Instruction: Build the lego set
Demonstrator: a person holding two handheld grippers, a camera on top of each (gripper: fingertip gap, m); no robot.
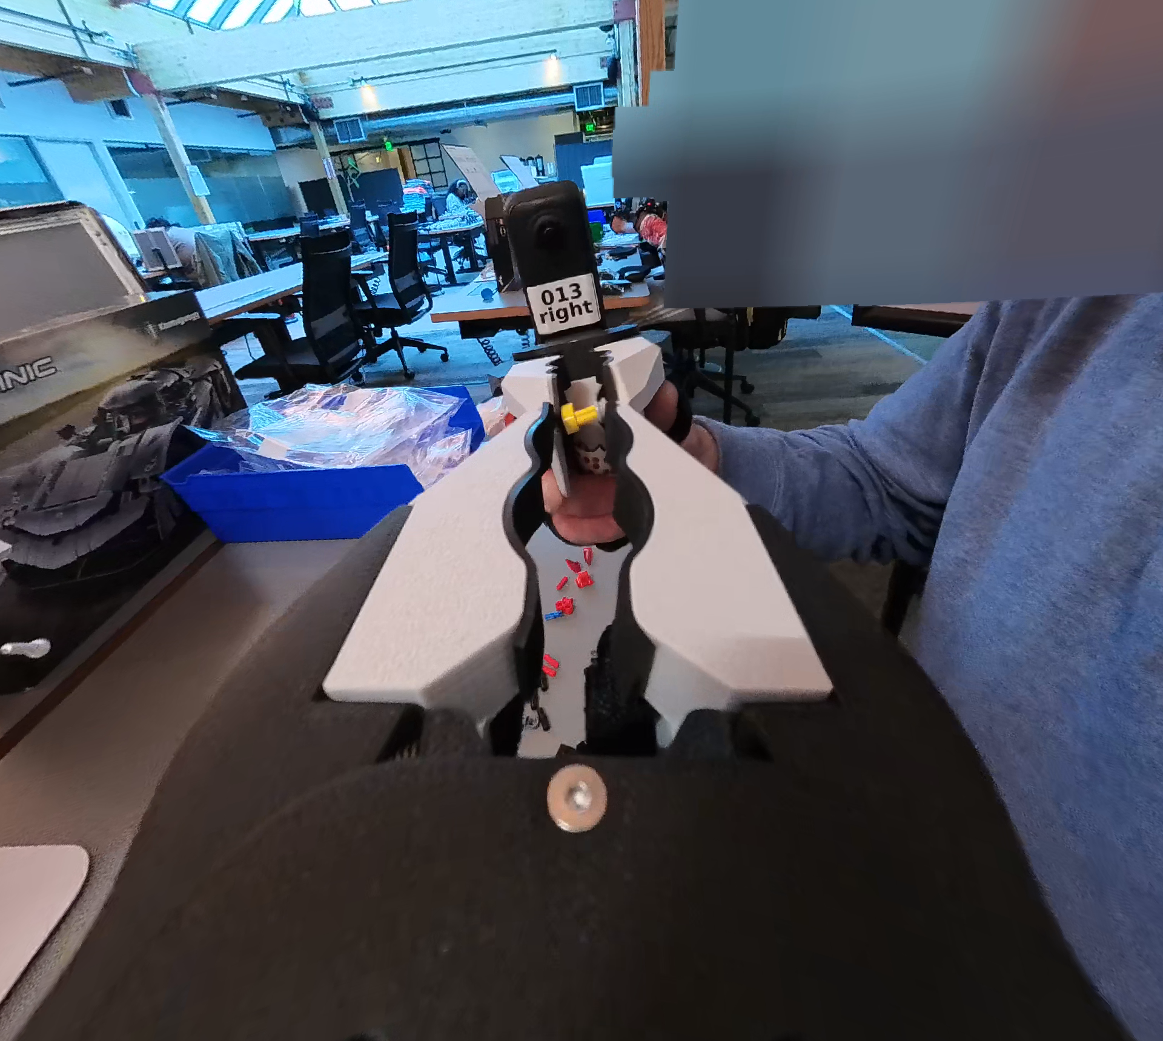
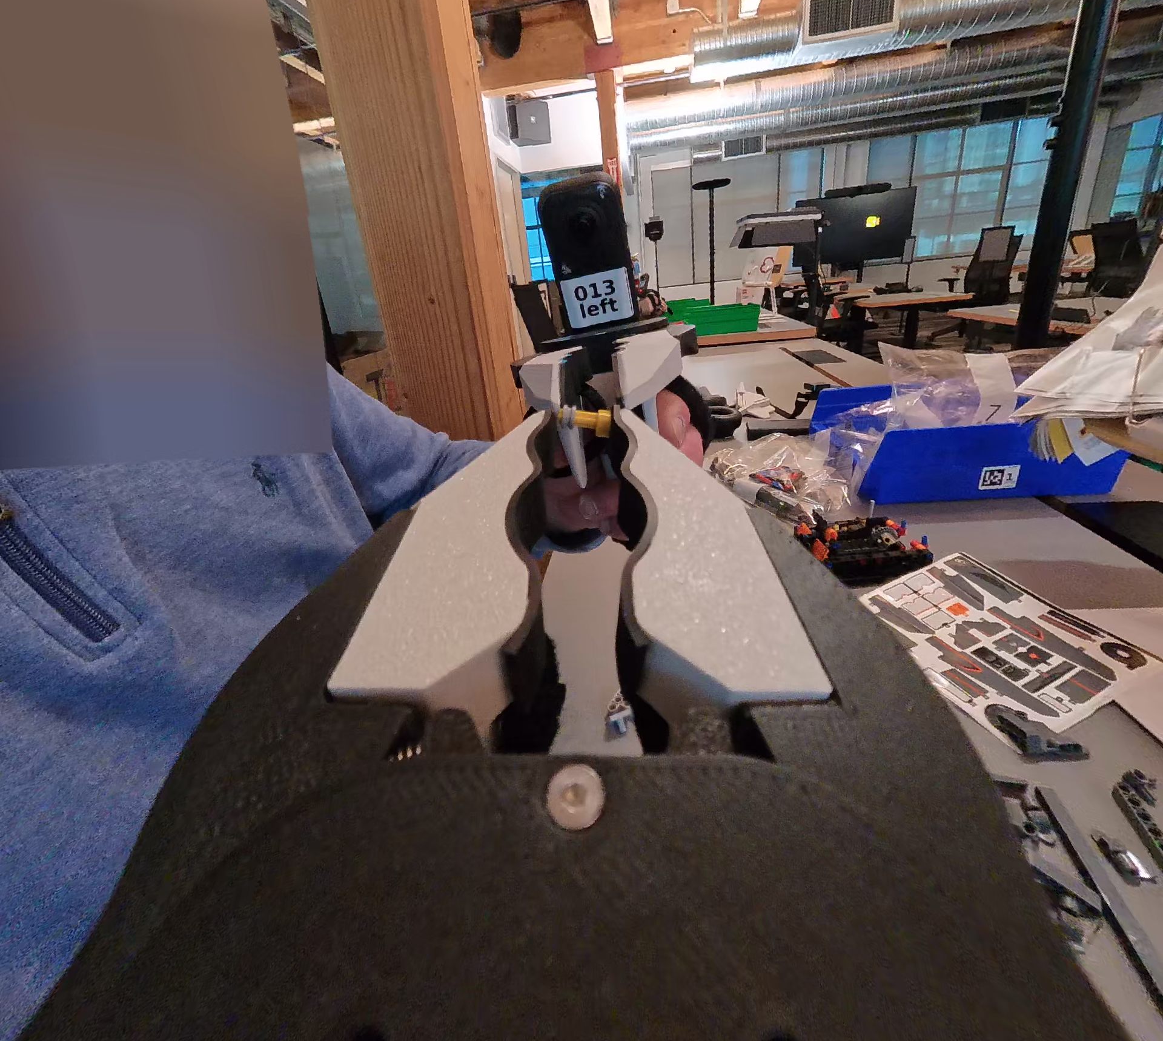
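Both grippers are held up above the table, facing each other tip to tip. A yellow pin (image 2: 595, 420) sits crosswise between the fingertips of my right gripper (image 2: 582, 419) and passes through the top of a thin grey beam (image 2: 577, 454) that hangs down from it. In the left wrist view, the same yellow pin (image 1: 576, 417) and grey beam (image 1: 562, 463) sit between the tips of my left gripper (image 1: 582, 420), with the beam against its left finger. Both pairs of jaws stand nearly closed around the pieces. A partly built black and orange model (image 2: 862, 539) lies on the table at the right.
A blue bin (image 1: 296, 488) of plastic bags and the dark set box (image 1: 94, 444) stand to the left. Small red parts (image 1: 576, 576) lie below the grippers. A second blue bin (image 2: 975, 457), a sticker sheet (image 2: 1007, 646) and loose dark parts (image 2: 1133, 809) lie to the right. A blue sleeve (image 1: 944, 476) is close by. My left and right fingertips are right by each other.
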